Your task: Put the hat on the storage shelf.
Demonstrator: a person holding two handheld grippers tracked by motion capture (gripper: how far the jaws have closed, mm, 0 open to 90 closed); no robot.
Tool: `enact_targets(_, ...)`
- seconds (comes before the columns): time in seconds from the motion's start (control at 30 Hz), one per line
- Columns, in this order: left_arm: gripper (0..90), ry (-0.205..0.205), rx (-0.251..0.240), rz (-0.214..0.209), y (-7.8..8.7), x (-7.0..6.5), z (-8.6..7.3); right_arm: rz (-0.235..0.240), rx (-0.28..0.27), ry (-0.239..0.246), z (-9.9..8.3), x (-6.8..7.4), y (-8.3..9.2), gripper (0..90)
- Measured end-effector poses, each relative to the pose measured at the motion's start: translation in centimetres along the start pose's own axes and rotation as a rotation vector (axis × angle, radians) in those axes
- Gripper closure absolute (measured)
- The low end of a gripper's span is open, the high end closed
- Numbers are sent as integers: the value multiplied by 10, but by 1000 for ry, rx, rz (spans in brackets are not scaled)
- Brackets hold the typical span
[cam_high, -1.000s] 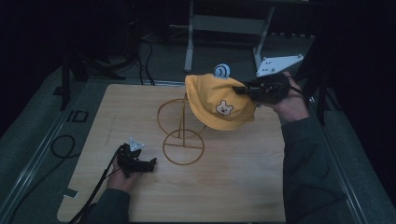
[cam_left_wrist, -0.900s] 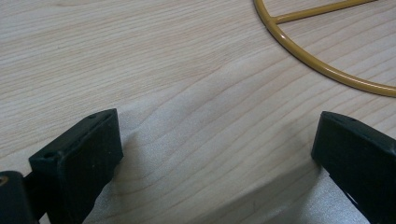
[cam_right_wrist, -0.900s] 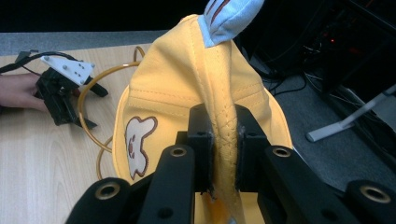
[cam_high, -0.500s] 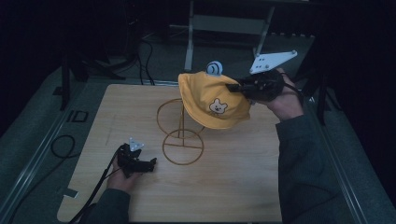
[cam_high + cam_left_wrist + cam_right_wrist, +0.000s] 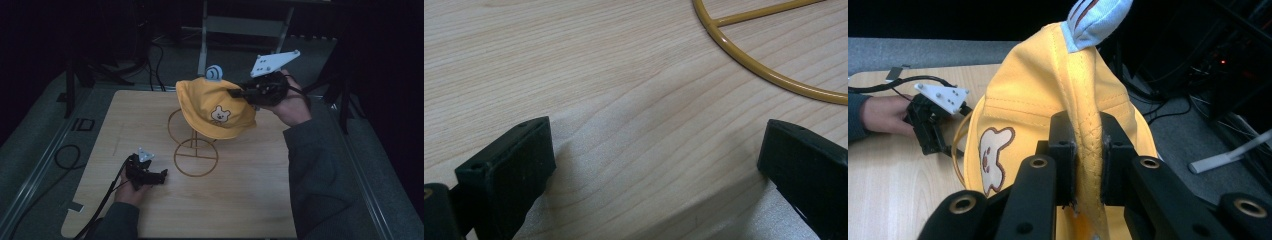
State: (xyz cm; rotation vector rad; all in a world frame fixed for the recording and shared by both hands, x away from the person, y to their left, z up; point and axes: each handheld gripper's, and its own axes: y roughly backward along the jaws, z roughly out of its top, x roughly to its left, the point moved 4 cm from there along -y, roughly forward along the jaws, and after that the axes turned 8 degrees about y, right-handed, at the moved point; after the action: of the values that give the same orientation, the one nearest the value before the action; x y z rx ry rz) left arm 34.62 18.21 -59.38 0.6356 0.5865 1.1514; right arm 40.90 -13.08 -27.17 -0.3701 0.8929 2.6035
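On the wooden table, a yellow hat hangs over the gold wire stand, brim pinched tight by the right gripper; left gripper rests low, jaws spread wide, empty.

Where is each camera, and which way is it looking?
High view: above the table, looking down; both forearms and hands show.
Left gripper view: on the left gripper, low over the table; its open fingers show.
Right gripper view: on the right gripper, pinching the yellow hat.
Shared: the gold wire stand appears in the high and left gripper views.
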Motion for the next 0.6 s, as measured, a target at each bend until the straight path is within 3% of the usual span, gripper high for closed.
enact_targets(0.33,19,2,2,-3,0,0,0,41,46,24,16,9,-35,782)
enact_targets(0.6,19,6,-4,-2,0,0,0,51,134,56,26,19,-75,753)
